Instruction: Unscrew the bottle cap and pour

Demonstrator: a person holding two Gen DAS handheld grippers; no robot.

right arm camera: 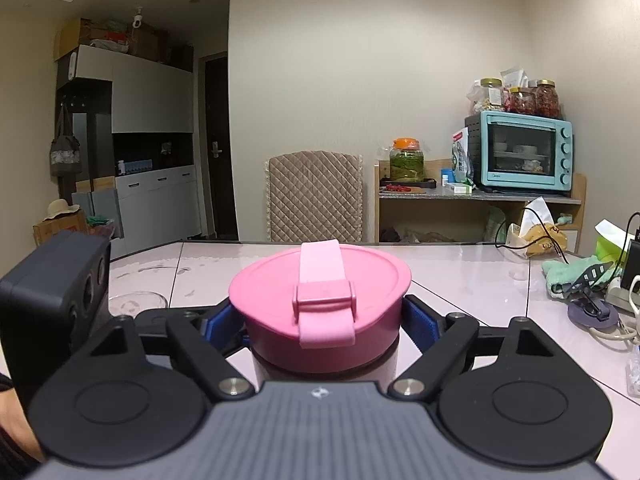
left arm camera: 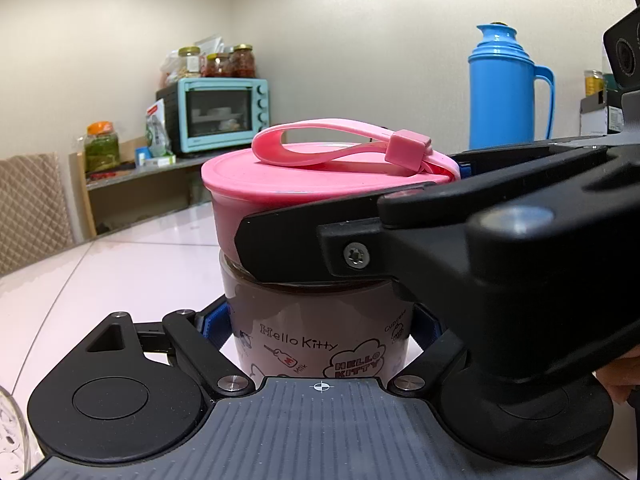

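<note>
Two grippers hold one bottle: the left gripper [left arm camera: 320,328] clamps the printed glass bottle [left arm camera: 316,320], the right gripper [right arm camera: 322,320] clamps its round pink cap [right arm camera: 320,284].

A little blue oven [right arm camera: 524,154] sits on a wooden shelf [right arm camera: 480,196] by the wall, with jars [right arm camera: 520,98] on top of it and a green jar [right arm camera: 407,160] beside it. A tall blue jug [left arm camera: 506,88] stands far back. A green cloth [right arm camera: 568,274] lies on the pale tabletop [right arm camera: 460,272].
</note>
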